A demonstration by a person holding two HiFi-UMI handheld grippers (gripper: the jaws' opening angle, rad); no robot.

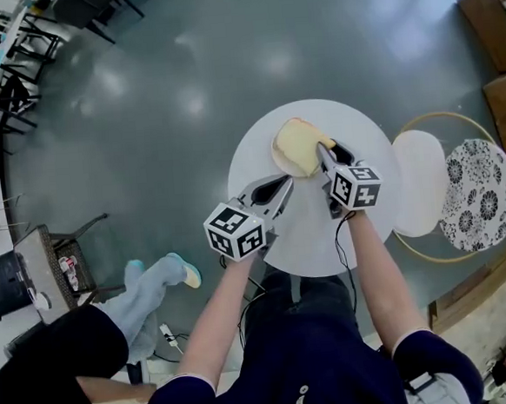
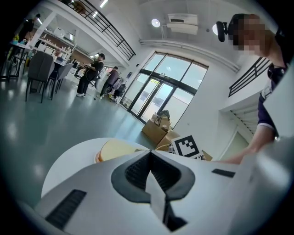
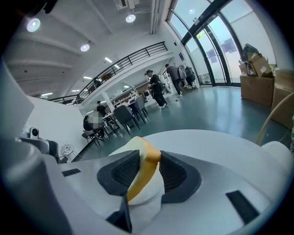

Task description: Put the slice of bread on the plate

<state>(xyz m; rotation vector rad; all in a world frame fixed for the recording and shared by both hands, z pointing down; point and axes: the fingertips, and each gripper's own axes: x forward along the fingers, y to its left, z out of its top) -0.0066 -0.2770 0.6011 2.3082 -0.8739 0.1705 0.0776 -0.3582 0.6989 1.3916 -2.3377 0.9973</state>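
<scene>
Nearest, the left gripper [image 1: 283,186] hovers over the table [image 1: 317,235], its jaws pressed together on nothing. Just beyond, the right gripper [image 1: 325,152] pinches the near edge of the slice [image 1: 294,147], which sits close to the table's far rim. A chair [image 1: 419,184] stands just beside the right rim, with open floor [image 1: 183,89] beyond.
</scene>
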